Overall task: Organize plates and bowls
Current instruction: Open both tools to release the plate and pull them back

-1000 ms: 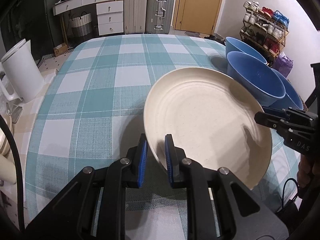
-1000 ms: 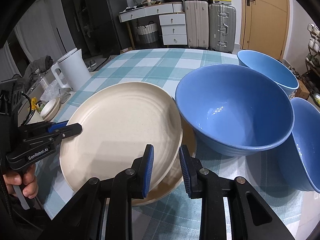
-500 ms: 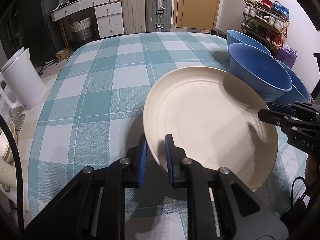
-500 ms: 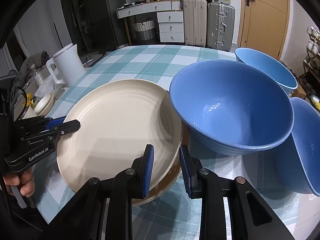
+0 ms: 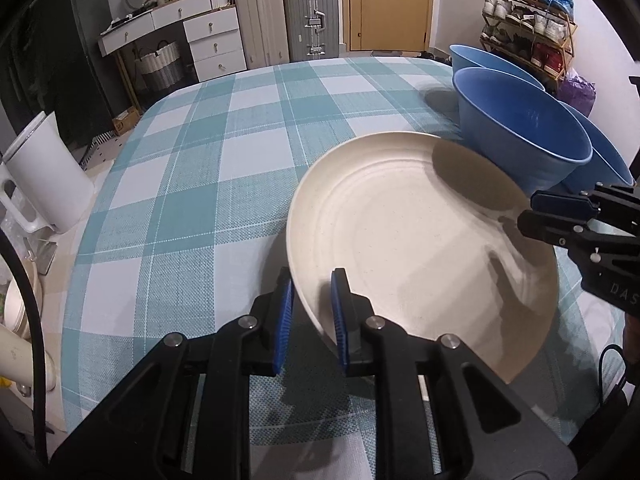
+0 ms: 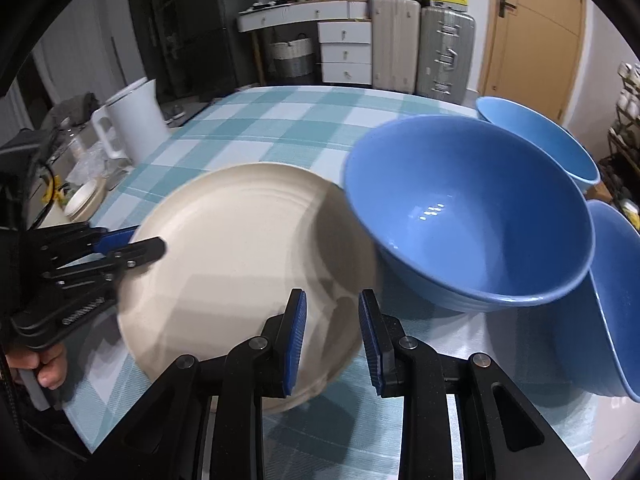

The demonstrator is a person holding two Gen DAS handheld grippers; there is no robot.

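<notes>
A cream plate (image 5: 420,240) lies on the checked tablecloth, also in the right wrist view (image 6: 240,264). My left gripper (image 5: 310,312) is shut on its near rim. My right gripper (image 6: 332,340) straddles the opposite rim, its blue pads apart with a gap beside the rim; it looks open. It also shows in the left wrist view (image 5: 560,220). Three blue bowls stand to the right: the nearest bowl (image 6: 468,216), one behind (image 6: 536,136), one at the right edge (image 6: 616,288).
A white kettle (image 6: 132,120) stands at the table's left edge, also in the left wrist view (image 5: 40,176). The checked table (image 5: 224,152) stretches toward suitcases and white drawers at the back. A shoe rack (image 5: 528,16) stands at the right wall.
Both grippers and the plate have shifted; the second plate edge seen under the cream plate earlier no longer shows. The right gripper's pads have spread wider apart.
</notes>
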